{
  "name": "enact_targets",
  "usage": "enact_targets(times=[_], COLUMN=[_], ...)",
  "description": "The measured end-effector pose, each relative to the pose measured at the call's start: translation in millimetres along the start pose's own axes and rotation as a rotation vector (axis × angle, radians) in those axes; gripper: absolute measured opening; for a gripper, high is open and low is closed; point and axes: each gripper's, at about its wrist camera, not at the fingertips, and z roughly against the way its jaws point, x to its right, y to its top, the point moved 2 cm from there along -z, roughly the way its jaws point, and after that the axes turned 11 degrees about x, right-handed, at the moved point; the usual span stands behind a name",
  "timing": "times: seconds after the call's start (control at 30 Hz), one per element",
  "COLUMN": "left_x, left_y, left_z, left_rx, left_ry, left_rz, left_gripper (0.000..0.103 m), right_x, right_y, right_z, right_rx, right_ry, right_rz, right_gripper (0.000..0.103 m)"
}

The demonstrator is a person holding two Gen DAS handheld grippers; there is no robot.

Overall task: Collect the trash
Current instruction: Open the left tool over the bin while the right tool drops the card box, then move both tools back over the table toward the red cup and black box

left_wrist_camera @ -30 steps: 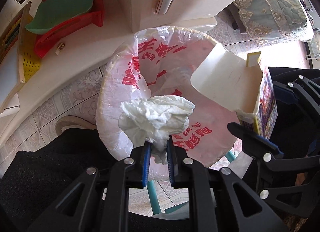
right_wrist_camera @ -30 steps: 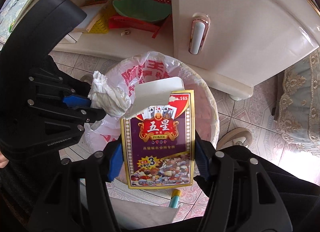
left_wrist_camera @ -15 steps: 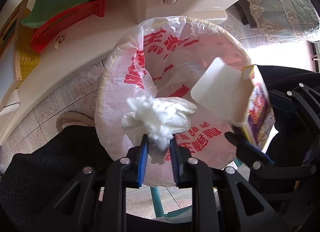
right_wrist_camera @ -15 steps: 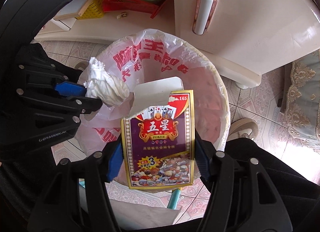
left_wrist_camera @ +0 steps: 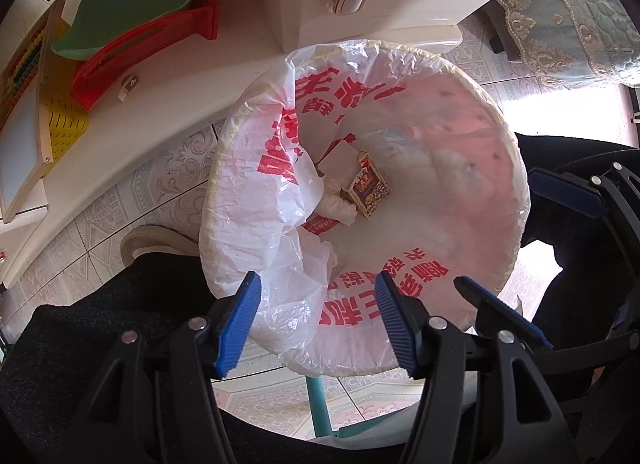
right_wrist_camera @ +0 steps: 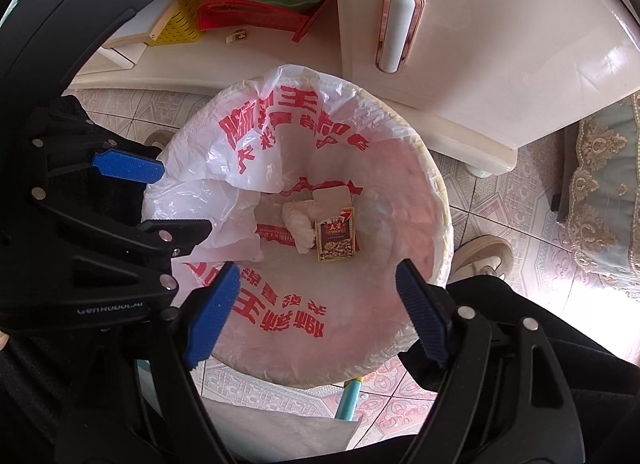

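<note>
A round bin [left_wrist_camera: 516, 192] lined with a white plastic bag [left_wrist_camera: 280, 248] printed in red characters stands on a patterned tile floor [left_wrist_camera: 132, 188], close against a cream cabinet [right_wrist_camera: 500, 64] with a long pale handle [right_wrist_camera: 400, 20]. On the cabinet's low shelf [left_wrist_camera: 168, 112] sit a red slotted basket [left_wrist_camera: 160, 32] with a green tray [left_wrist_camera: 128, 12] in it, a yellow perforated piece [left_wrist_camera: 66, 124], an abacus frame at the edge, and a small loose tile. A lace-trimmed blue-grey cloth [right_wrist_camera: 600, 192] hangs at one side of the room, and a teal leg [left_wrist_camera: 318, 404] crosses the floor below the bin. A person's dark trousers and a light shoe [right_wrist_camera: 484, 256] border the bin.

At the bottom of the bag lie the crumpled white tissue [right_wrist_camera: 298, 224] and the playing-card box [right_wrist_camera: 335, 236], touching side by side, the box's flap open.

Both grippers point down over the bin's mouth. The left gripper [left_wrist_camera: 316, 320] has its blue-padded fingers apart, nothing between them; its jaws have just been opening. The right gripper [right_wrist_camera: 316, 312] likewise shows fingers spread wide and empty, having just been opening too.
</note>
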Motion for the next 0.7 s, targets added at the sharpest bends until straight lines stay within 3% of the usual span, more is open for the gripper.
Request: enact_targets(times=[0.3, 0.47, 0.57, 0.7], left_x=[-1, 0, 1, 3], left_y=[3, -1, -7, -11], left_z=[5, 36, 79, 161], left_rx=[0.017, 0.067, 0.165, 0.323], left_ry=[0.025, -0.012, -0.086, -0.175], left_rz=[0.024, 0.03, 0.031, -0.024], left_gripper=[0.066, 0.068, 0.069, 0.073], right_x=[0, -1, -4, -2], right_y=[2, 6, 12, 30], right_z=[8, 44, 87, 159], right_rx=[0.007, 0.07, 0.152, 0.291], right_ry=[0.0, 0.023, 0.056, 0.049], right_rz=[-0.008, 0.0, 0.011, 0.058], right_gripper=[0.078, 0.078, 0.079, 0.089])
